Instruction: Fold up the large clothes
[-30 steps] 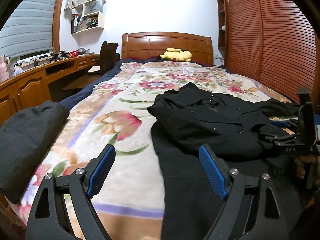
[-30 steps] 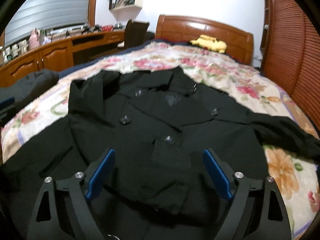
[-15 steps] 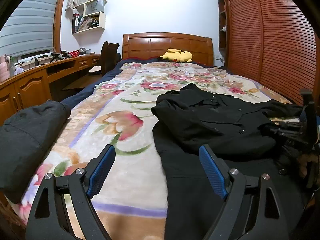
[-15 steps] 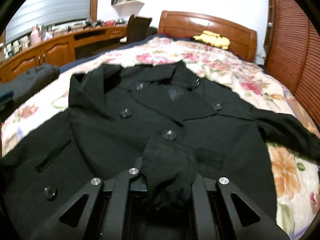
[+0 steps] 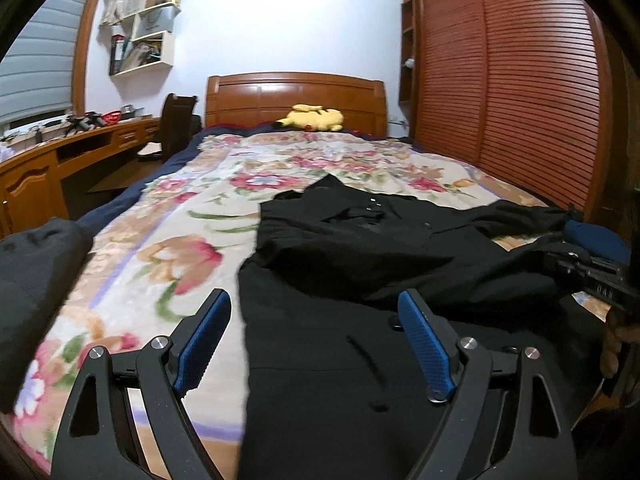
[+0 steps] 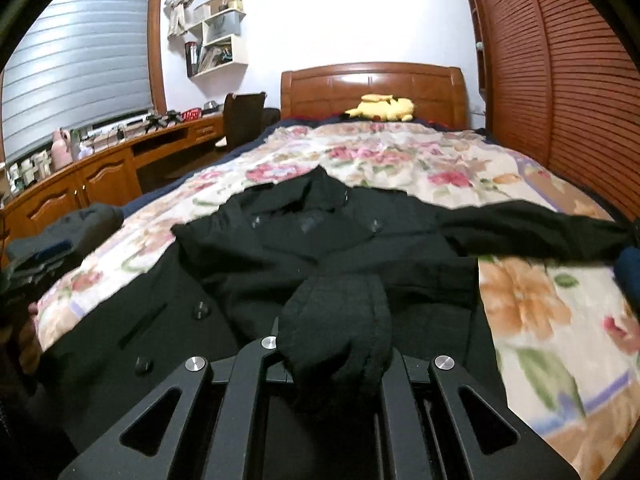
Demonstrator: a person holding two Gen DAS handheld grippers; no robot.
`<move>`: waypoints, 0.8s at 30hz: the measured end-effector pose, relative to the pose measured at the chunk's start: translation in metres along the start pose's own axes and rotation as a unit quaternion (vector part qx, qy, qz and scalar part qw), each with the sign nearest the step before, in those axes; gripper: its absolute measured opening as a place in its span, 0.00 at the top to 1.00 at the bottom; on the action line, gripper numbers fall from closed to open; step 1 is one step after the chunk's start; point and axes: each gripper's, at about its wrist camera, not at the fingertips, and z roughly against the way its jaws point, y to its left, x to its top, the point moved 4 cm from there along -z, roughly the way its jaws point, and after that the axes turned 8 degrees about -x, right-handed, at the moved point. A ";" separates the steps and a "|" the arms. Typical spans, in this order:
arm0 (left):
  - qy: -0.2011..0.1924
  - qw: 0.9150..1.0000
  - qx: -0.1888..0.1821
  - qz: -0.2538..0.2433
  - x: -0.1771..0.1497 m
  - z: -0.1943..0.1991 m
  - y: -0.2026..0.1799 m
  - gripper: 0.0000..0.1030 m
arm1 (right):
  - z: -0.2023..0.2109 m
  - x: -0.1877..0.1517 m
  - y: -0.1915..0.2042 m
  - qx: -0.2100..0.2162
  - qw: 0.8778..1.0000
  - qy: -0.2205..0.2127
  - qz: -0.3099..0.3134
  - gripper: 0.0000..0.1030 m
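Left wrist view: left gripper (image 5: 314, 344) with blue-padded fingers spread wide, nothing between them, hovering over the lower hem area of a large black buttoned coat (image 5: 360, 256). Coat lies flat on a floral-patterned bed blanket (image 5: 168, 248), collar toward the wooden headboard (image 5: 296, 100). Dark folded garment (image 5: 36, 280) at the bed's left edge. Yellow plush toy (image 5: 316, 118) by the headboard.

Right wrist view: right gripper (image 6: 332, 360) fingers pressed together, pinching a bunched black sleeve cuff (image 6: 336, 328) of the coat (image 6: 280, 248) over the coat's front. Other sleeve stretches out toward the right side of the blanket (image 6: 528, 304). Slatted wooden wardrobe doors (image 6: 560, 60) on the right.
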 end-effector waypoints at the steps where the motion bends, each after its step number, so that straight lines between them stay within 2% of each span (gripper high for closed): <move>1: 0.001 1.000 -0.003 -0.002 0.000 -0.001 -0.003 0.16 | 0.004 -0.005 0.002 -0.006 1.000 0.000 0.007 0.92; 6: 0.011 1.000 -0.018 -0.014 -0.002 -0.011 -0.019 0.16 | 0.023 -0.018 0.007 -0.012 0.999 0.026 0.037 0.92; 12: 0.023 0.999 -0.021 -0.023 -0.008 -0.017 -0.024 0.16 | 0.053 -0.021 -0.004 -0.027 0.997 0.053 0.052 0.65; 13: 0.024 0.999 -0.022 -0.022 -0.008 -0.017 -0.023 0.16 | 0.057 -0.021 -0.005 -0.030 0.997 0.054 0.053 0.55; 14: 0.024 0.999 -0.022 -0.021 -0.008 -0.017 -0.022 0.16 | 0.060 -0.017 -0.005 -0.030 0.997 0.053 0.054 0.49; 19: 0.024 0.999 -0.020 -0.012 -0.008 -0.014 -0.012 0.16 | 0.066 -0.003 -0.012 -0.035 0.997 0.044 0.043 0.48; 24: 0.027 0.999 -0.017 -0.007 -0.008 -0.014 -0.006 0.16 | 0.042 -0.002 -0.028 -0.055 0.996 0.062 0.018 0.48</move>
